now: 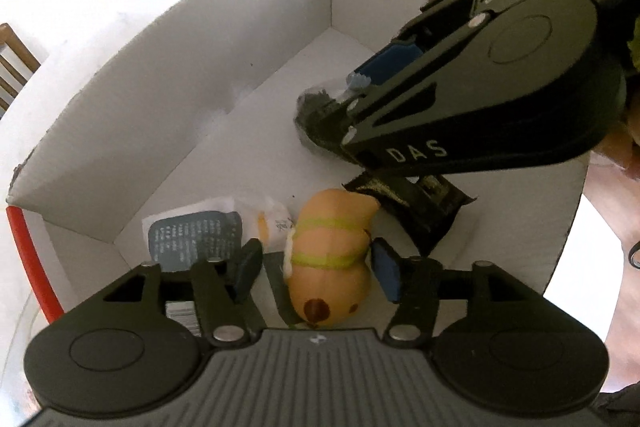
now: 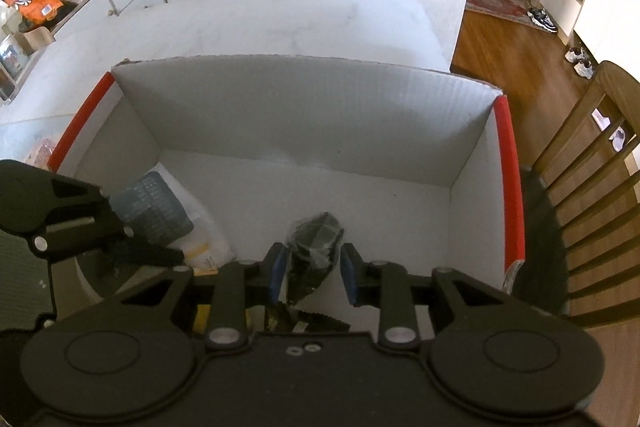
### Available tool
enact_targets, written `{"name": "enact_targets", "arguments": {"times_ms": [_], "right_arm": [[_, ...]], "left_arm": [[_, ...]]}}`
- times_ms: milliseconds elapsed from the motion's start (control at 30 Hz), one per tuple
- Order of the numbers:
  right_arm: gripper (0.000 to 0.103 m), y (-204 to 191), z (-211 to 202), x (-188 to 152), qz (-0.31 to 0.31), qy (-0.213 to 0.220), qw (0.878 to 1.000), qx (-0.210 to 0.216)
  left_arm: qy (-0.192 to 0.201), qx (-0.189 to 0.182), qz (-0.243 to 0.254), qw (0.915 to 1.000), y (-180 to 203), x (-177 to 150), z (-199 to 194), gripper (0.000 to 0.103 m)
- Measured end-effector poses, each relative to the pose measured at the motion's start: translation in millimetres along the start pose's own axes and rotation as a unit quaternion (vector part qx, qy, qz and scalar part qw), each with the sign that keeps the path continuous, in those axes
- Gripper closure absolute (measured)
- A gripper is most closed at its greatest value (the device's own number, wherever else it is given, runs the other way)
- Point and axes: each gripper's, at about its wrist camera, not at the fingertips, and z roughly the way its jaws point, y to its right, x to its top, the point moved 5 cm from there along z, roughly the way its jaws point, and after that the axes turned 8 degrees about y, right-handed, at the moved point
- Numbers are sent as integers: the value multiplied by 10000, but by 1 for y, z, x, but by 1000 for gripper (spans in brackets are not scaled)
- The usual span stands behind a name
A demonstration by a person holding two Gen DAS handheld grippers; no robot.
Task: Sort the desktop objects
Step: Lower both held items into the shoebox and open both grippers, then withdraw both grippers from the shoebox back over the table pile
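Left hand-held gripper (image 1: 316, 269) parted – one plush toy (image 1: 330, 259) loose between, right hand-held gripper (image 2: 312, 277) slightly apart around one black packet (image 2: 314, 247), one box (image 2: 280, 107).

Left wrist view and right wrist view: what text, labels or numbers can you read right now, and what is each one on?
"DAS": white letters on the black finger of the right gripper, seen in the left wrist view.
Blue-grey card in the white box: rows of small print, too blurred to read in either view.
White packet beside the card: a faint mark, unreadable.
Orange bag on the sideboard: white lettering, too small to read.
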Motion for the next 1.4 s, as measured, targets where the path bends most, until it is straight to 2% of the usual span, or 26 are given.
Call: {"name": "enact_targets", "arguments": {"times_ms": [67,267,467,1033,1067,1167,1400], "right_arm": [[70,0,-2,1,36,16,10000,18],[64,2,-9,2,155,99,9998,105],[63,-1,-23,6,179,195,9995,166],[62,-20,-73,11,78,647,9974,316],[61,-22,-76,10,82,679,9971,336],[35,-28,-88,10,129,845,9954,440],[34,-46,-106,6,49,1030,9928,610]], "left_arm": [[50,2,-43,10000,-1,0,-3,34],[165,26,-109,9998,-3,3,-16,30],[388,27,-297,9988,-8,2,-33,25],[1035,-78,-698,9921,-4,-14,-82,25],[1105,-46,-710,9913,-4,-16,-86,25],[1283,5,-768,9888,-4,-21,-99,21],[1466,174,-1010,9839,-10,-42,-119,20]]}}
